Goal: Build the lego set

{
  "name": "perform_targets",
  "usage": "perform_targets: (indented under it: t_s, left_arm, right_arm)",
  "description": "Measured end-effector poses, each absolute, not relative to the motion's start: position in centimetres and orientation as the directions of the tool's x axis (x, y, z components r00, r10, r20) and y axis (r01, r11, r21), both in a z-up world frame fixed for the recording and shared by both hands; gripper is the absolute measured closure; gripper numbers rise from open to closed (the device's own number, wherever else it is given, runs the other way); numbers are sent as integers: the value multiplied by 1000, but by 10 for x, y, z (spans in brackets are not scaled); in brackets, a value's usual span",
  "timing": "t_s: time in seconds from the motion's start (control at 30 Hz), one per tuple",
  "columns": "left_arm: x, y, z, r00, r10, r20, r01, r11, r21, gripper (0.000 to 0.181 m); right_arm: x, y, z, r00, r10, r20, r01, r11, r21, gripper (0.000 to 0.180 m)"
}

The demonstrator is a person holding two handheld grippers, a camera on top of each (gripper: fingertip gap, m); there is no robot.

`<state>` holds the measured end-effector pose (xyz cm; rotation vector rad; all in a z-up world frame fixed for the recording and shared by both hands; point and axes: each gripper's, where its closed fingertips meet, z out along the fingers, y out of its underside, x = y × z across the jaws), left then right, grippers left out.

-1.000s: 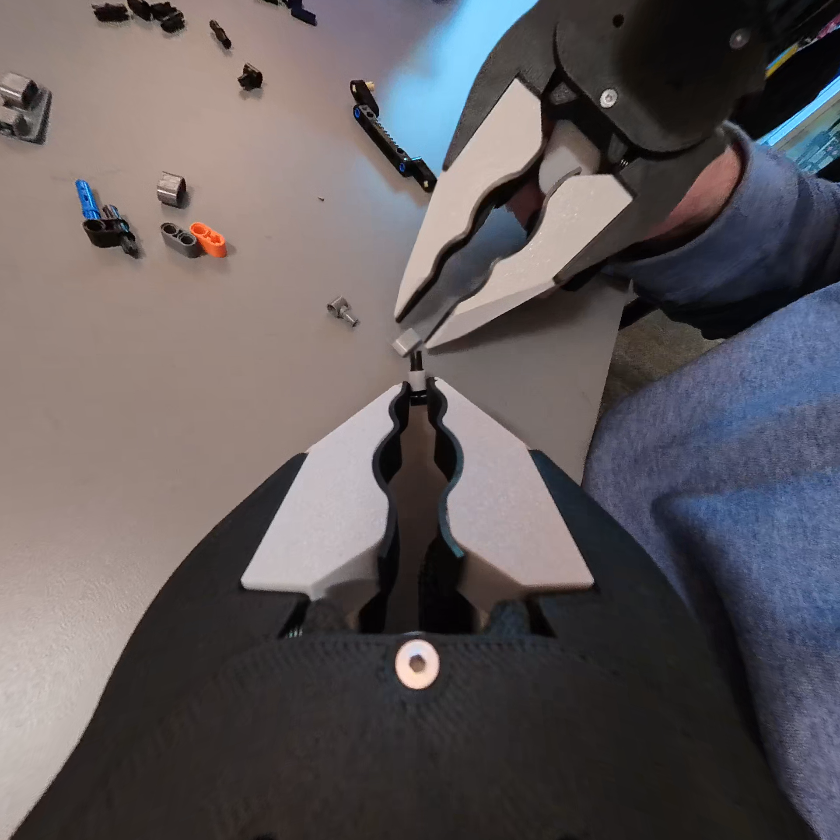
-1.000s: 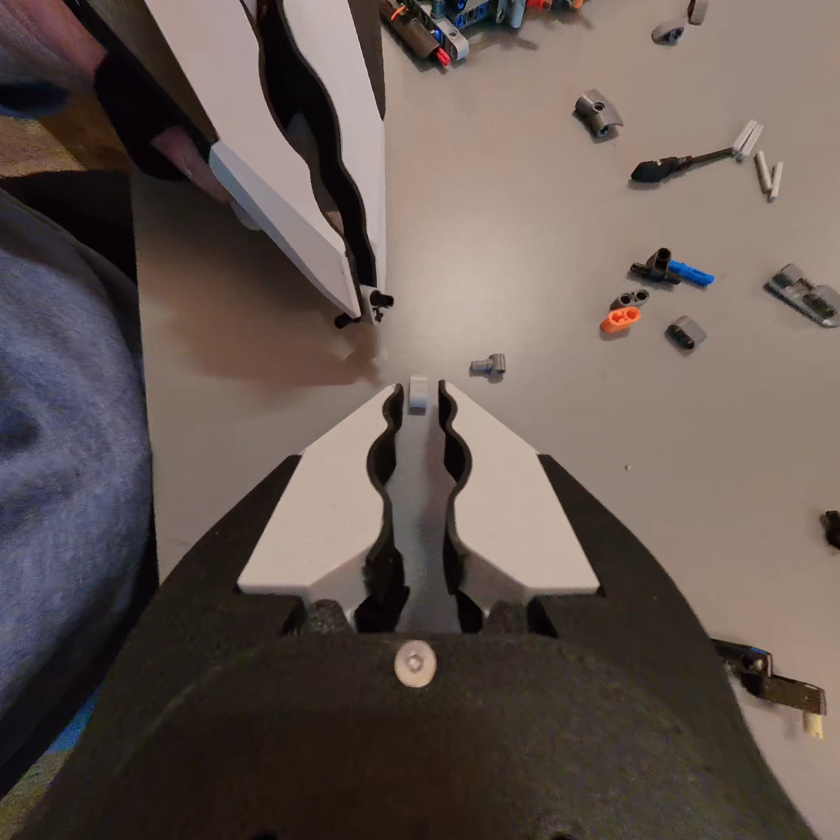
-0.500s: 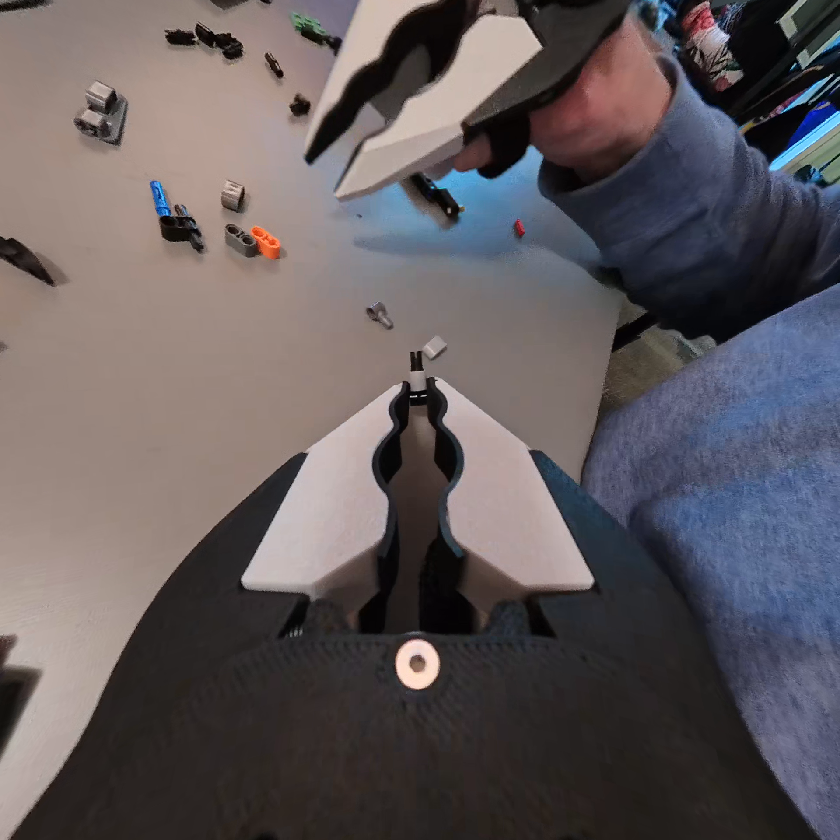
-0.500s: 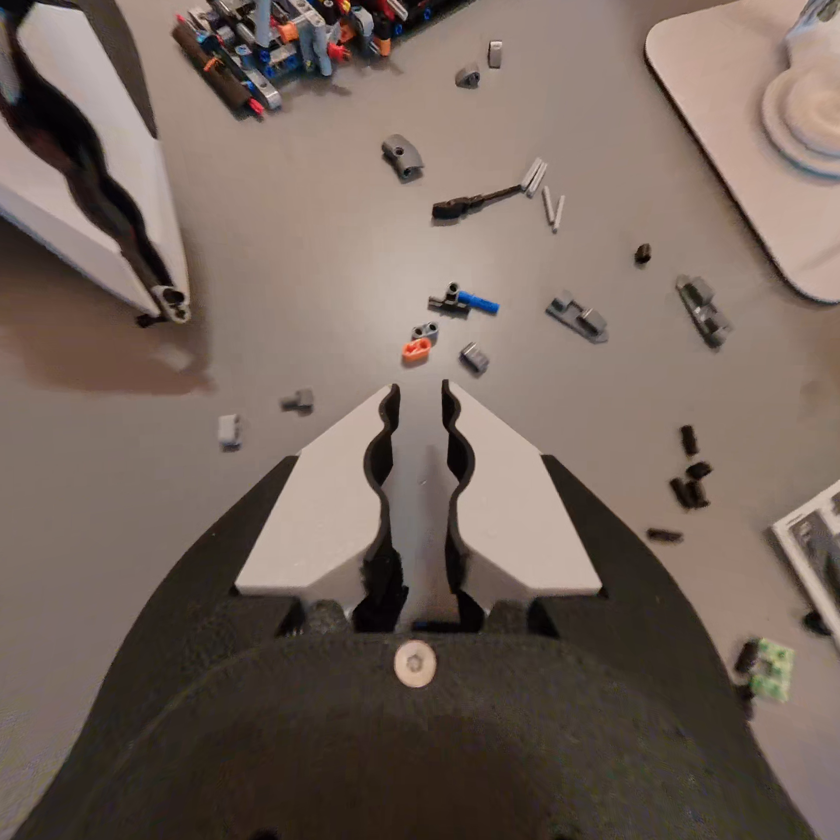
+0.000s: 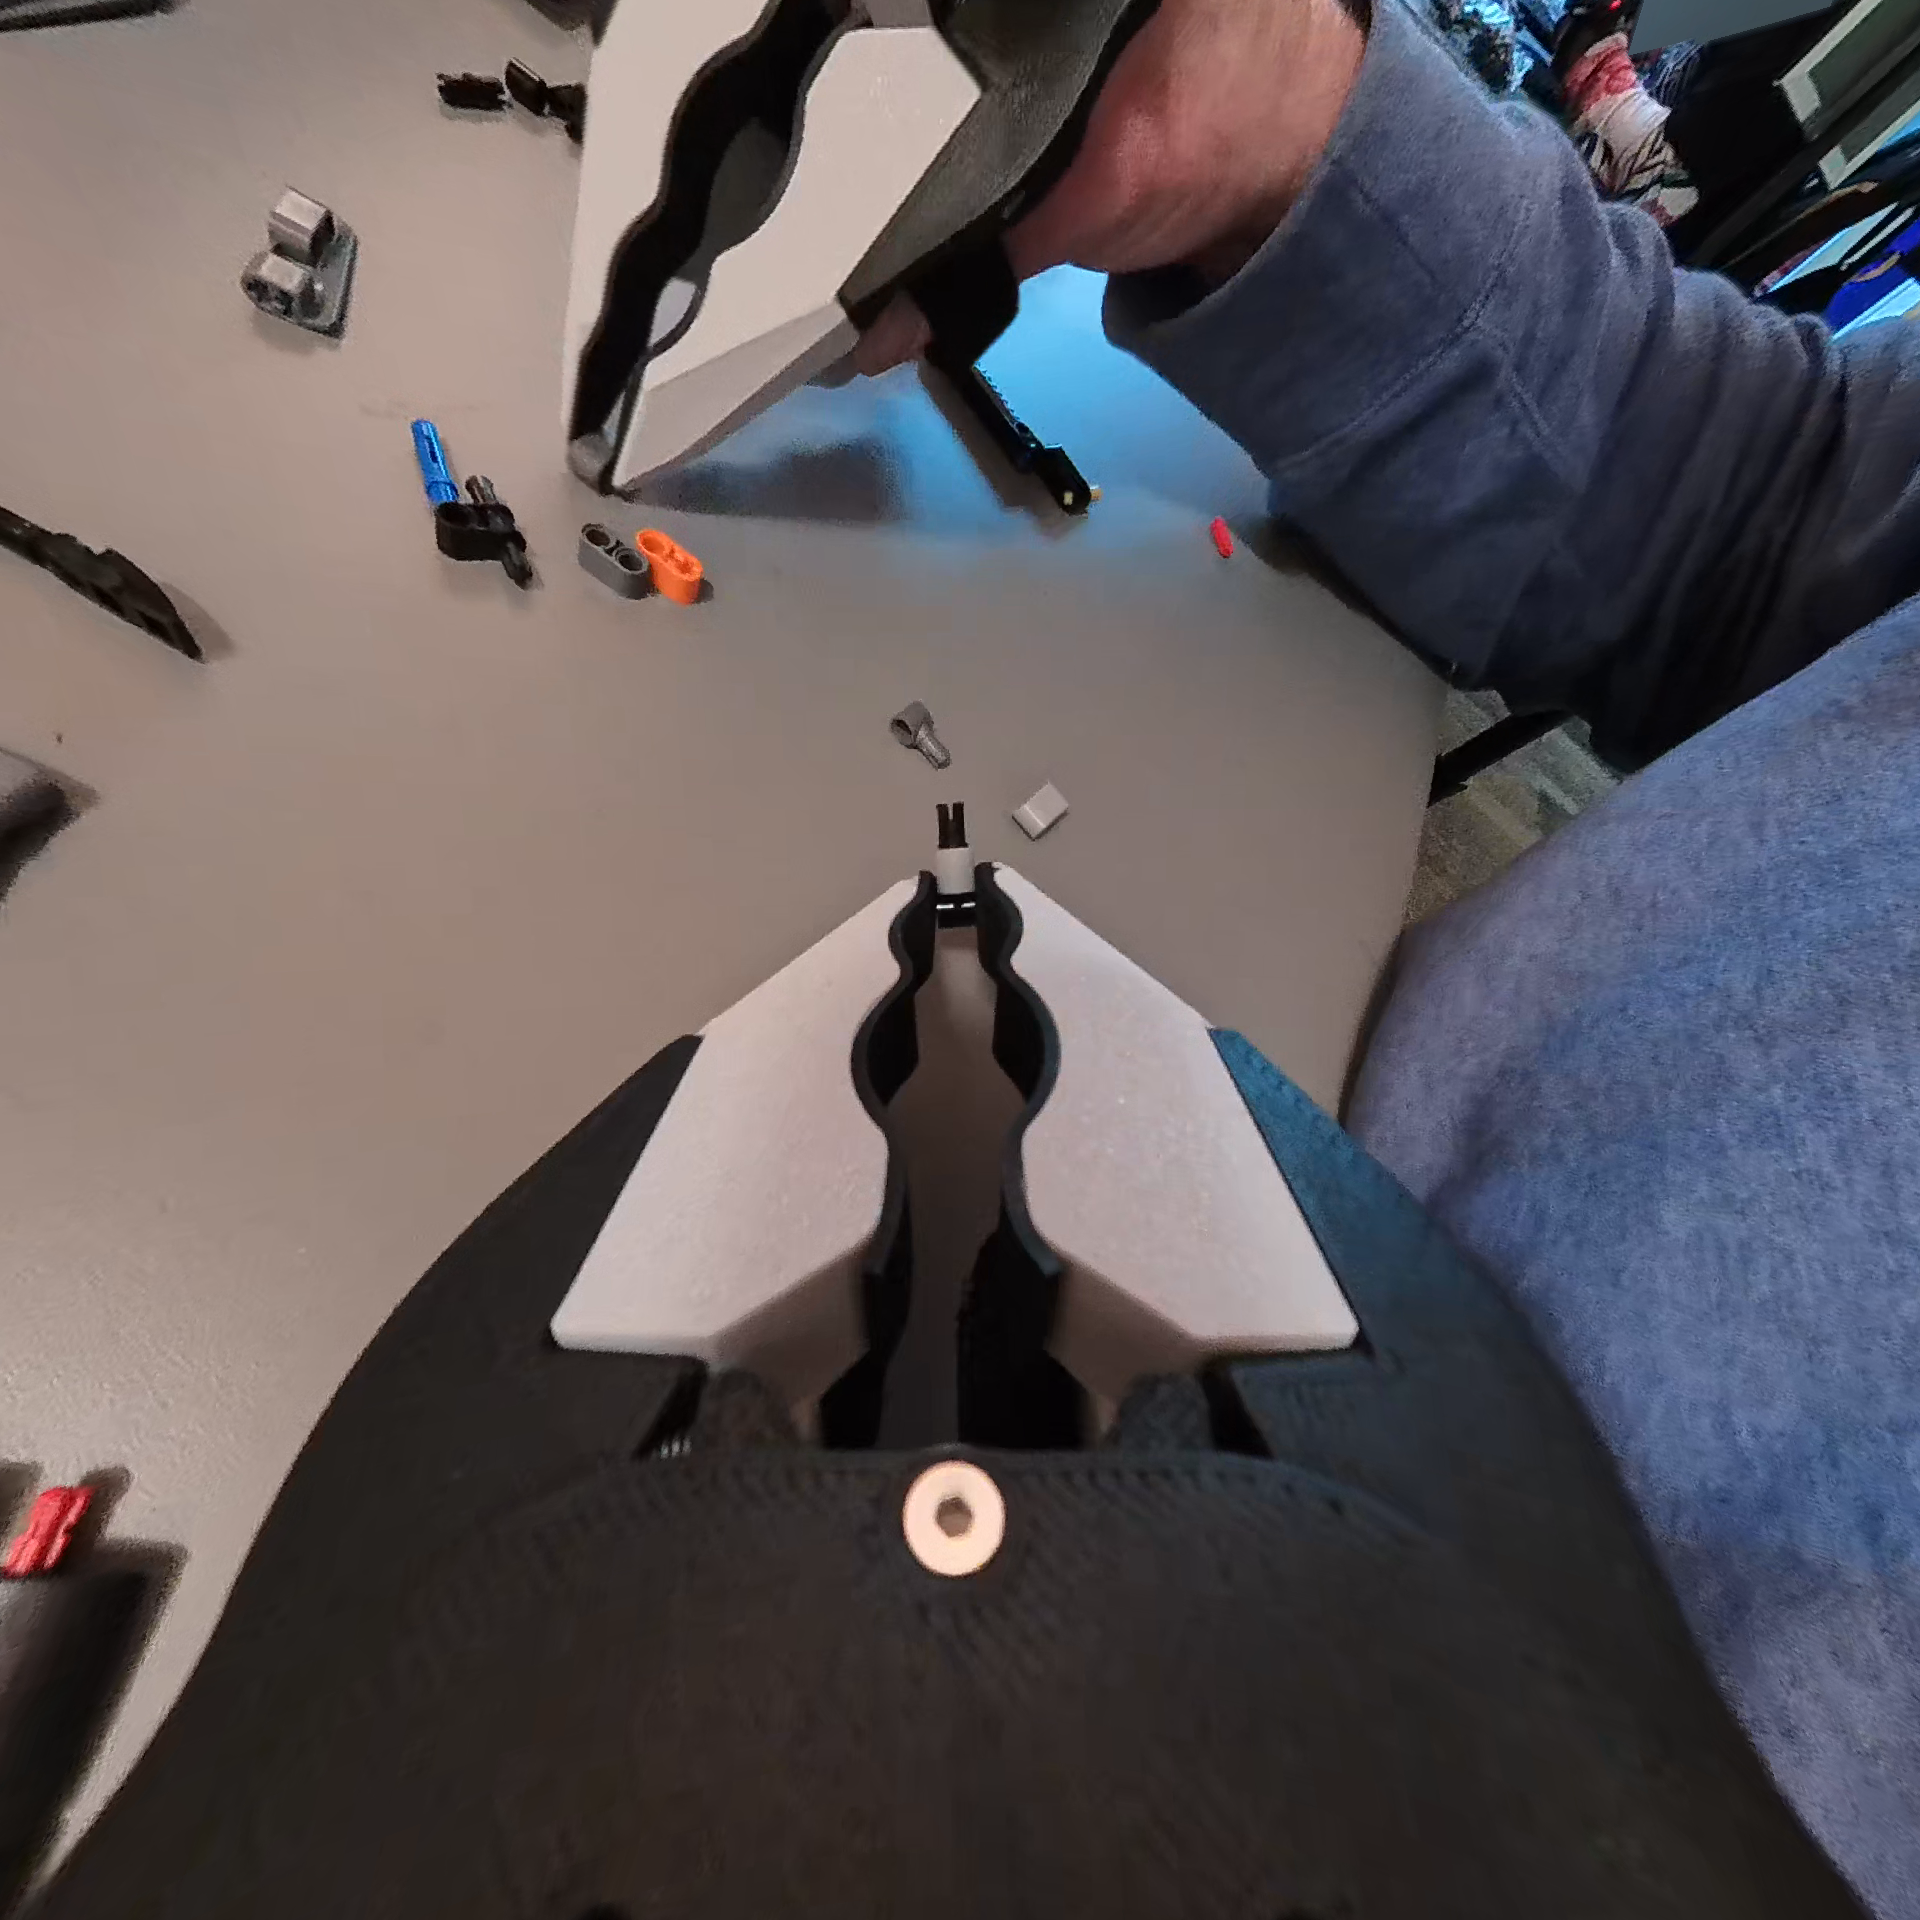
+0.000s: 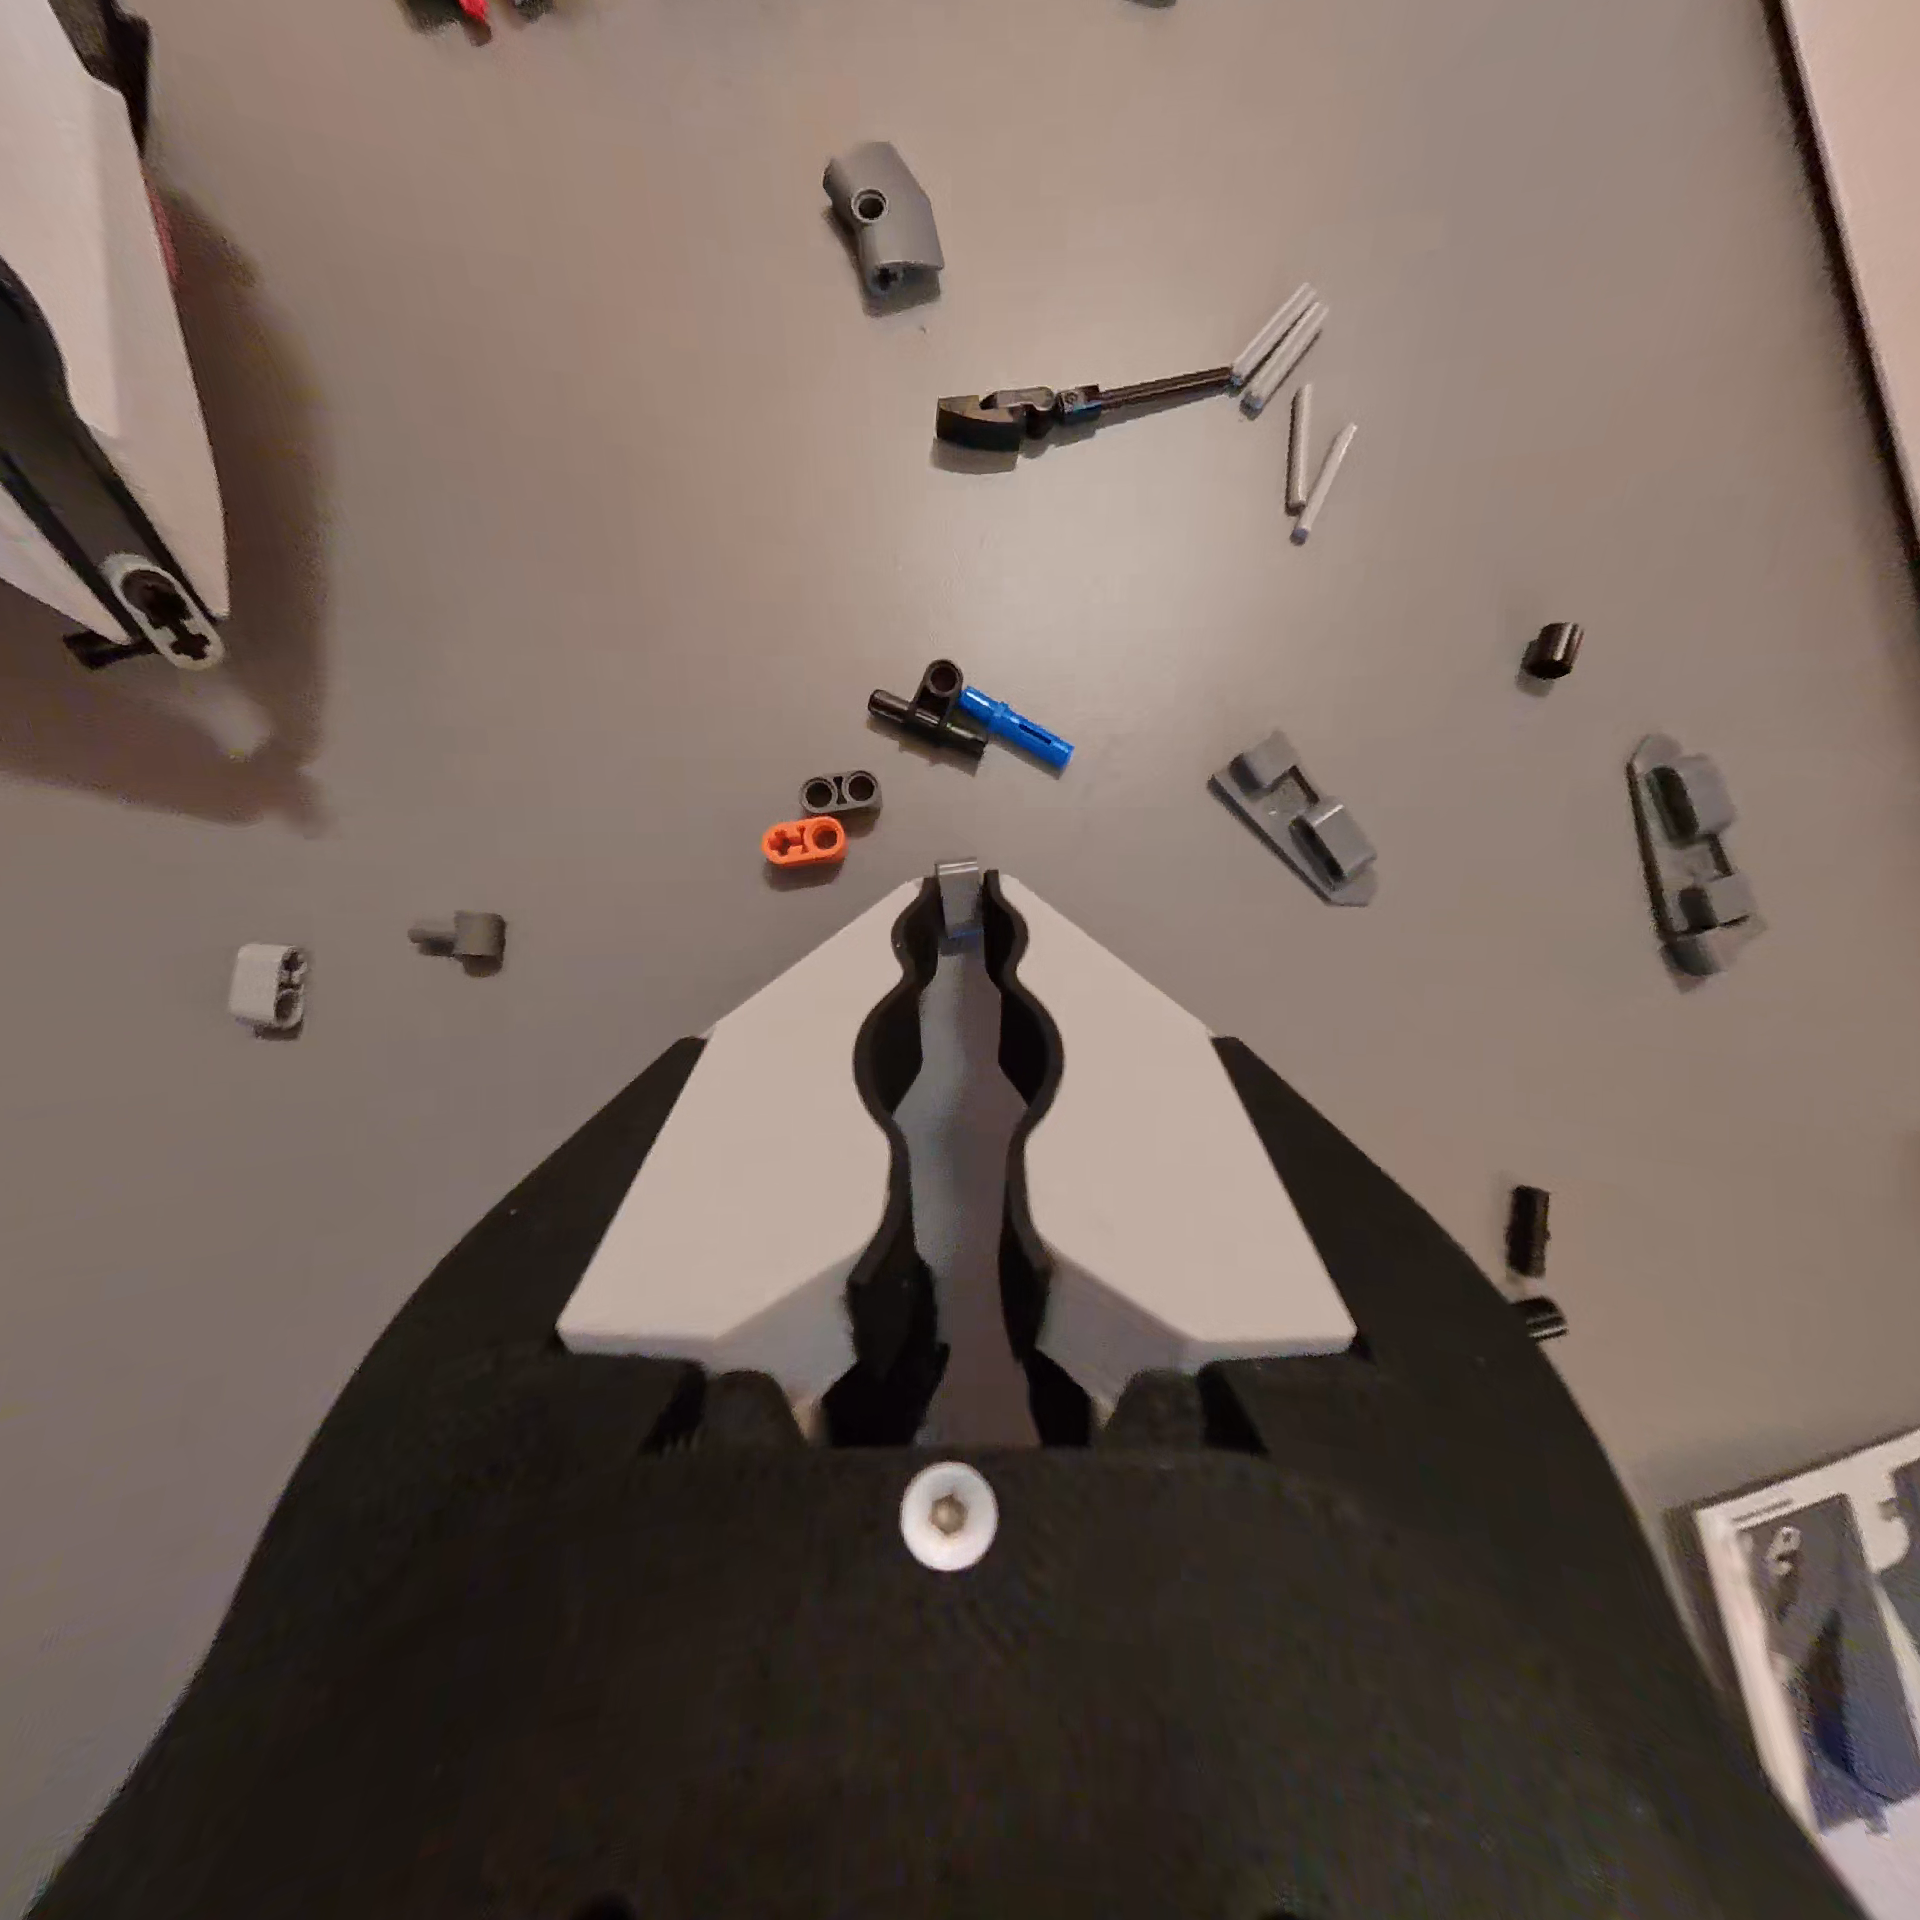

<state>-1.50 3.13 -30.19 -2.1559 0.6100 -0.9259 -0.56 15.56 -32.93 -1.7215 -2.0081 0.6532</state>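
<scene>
The left tool [image 5: 954, 883] is level and low, its fingertips pinched on a small white-and-black piece. The right tool [image 5: 603, 473] slopes down with tips at the surface, nipping a small grey piece; a hand [image 5: 1164, 156] in a blue sleeve [image 5: 1558, 343] grips it.

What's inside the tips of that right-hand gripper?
The right gripper pinches a small grey Lego piece, with a speck of blue below it. The fingers cover its sides, so its exact shape stays hidden.
</scene>
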Motion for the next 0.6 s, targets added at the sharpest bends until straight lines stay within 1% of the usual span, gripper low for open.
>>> perform_targets:
  t_s: [0.07,0.1,0.2,0.27,0.3,0.37,0.4,0.43,0.5,0.53,0.6]
  left_arm:
    - [-14,32,-303,633,-643,432,-145,-646,-750,175]
    - [-14,32,-303,633,-643,431,-145,-646,-750,175]
    - [-15,32,-303,634,-638,437,-139,-650,-747,175]
    - [-15,33,-303,634,-634,442,-134,-653,-746,175]
    - [-15,34,-303,635,-633,442,-133,-654,-745,175]
    - [-15,34,-304,638,-632,439,-137,-655,-743,175]
    - [-15,33,-304,639,-633,437,-141,-655,-742,175]
    - [-15,33,-305,639,-634,435,-145,-655,-742,175]
    - [-14,32,-306,640,-635,433,-150,-656,-740,175]
    - [-13,32,-306,639,-636,433,-151,-656,-739,175]
    - [-13,30,-306,639,-635,433,-150,-656,-740,175]
  right_arm:
    - [-1,155,-329,-124,991,-42,792,73,-606,174]
    - [2,154,-329,-119,992,-37,794,72,-604,174]
    - [6,143,-321,-137,990,34,776,129,-617,174]
    - [12,137,-322,-138,985,105,800,173,-575,173]
    - [15,130,-323,-135,986,93,809,164,-564,173]
    - [13,106,-319,-91,993,-71,800,30,-599,164]
    - [15,93,-317,-88,985,-147,799,-18,-601,160]
    - [19,86,-317,-82,980,-180,811,-39,-584,156]
    - [23,90,-310,-51,988,-146,785,-51,-618,158]
    - [28,89,-309,-54,988,-146,780,-50,-623,162]
    - [34,89,-312,-44,990,-137,784,-51,-619,163]
